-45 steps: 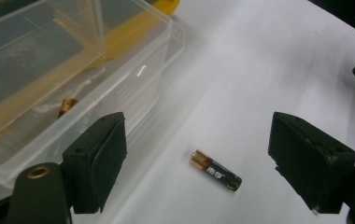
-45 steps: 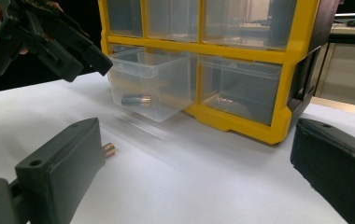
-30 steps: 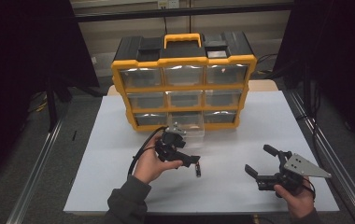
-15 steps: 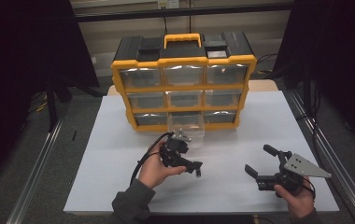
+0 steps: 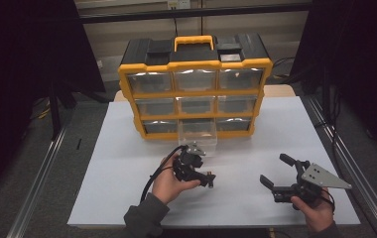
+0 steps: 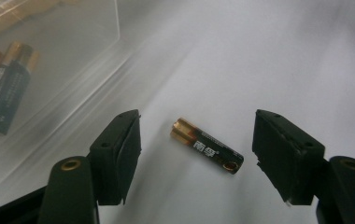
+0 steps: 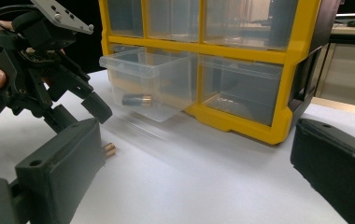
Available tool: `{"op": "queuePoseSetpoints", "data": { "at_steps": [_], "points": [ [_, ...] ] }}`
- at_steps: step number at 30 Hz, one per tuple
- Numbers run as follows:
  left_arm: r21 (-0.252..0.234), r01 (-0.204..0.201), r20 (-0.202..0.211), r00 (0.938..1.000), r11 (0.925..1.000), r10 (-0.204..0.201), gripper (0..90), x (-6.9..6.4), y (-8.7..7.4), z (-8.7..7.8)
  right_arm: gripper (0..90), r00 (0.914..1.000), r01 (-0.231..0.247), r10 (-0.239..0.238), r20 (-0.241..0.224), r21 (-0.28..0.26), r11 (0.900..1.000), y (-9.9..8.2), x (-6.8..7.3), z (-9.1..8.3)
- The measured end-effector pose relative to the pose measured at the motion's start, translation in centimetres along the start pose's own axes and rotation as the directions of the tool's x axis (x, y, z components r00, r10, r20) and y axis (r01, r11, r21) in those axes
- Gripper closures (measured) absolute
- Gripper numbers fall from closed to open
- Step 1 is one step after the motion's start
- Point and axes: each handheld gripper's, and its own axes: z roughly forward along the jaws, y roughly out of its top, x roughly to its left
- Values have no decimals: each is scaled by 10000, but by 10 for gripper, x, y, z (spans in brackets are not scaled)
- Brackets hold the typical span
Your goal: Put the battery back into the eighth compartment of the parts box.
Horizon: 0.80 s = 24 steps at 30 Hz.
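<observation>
Battery [image 6: 207, 145] lies on white table [image 5: 127, 148] between left gripper [image 6: 196, 149] jaws, which have just been closing, pads not touching it yet. Right gripper [image 5: 281, 173] open, empty, well apart.

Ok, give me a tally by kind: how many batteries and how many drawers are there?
Batteries: 3 (1 loose battery on the table, 2 stored batteries in the open drawer)
Drawers: 9 (1 open, 8 shut, all in the organiser)
Total: 12

Dim room w/ grey floor [image 5: 37, 173], black curtains [image 5: 23, 59], pale slatted wall [image 5: 127, 29].
</observation>
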Motion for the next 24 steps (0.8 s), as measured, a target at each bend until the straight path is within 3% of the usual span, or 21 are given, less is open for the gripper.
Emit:
{"op": "queuePoseSetpoints", "data": {
  "at_steps": [6,11,14,16,17,18,19,20,24],
  "points": [
    [-176,49,-114,9999,9998,-51,397,-5,-1,4,19,10000,-53,53,31,-79,10000,0,0,0],
    [98,155,-109,9998,9998,-154,461,-6,-5,9,20,10000,-6,6,-5,-9,10000,0,0,0],
    [407,-38,-88,10000,9992,42,481,-6,-6,10,20,10000,-10,10,23,-39,10000,0,0,0],
    [205,311,-213,9993,9993,-306,500,-8,-7,13,19,10000,-10,10,19,-24,10000,0,0,0],
    [244,313,-249,9992,9992,-307,500,-9,-7,14,19,10000,-10,10,19,-24,10000,0,0,0],
    [469,-48,-172,9998,9989,56,505,-8,-7,13,19,10000,-10,10,14,-19,10000,0,0,1],
    [341,133,-173,9998,9993,-127,509,-9,-7,15,20,10000,-12,12,12,-14,10000,0,0,1],
    [517,-35,-174,9998,9987,44,509,-10,-7,15,20,10000,-12,12,12,-14,10000,0,0,1],
    [500,33,-168,9999,9987,-25,528,-10,-7,17,20,10000,-20,20,12,-16,10000,0,0,1]
  ]
}}
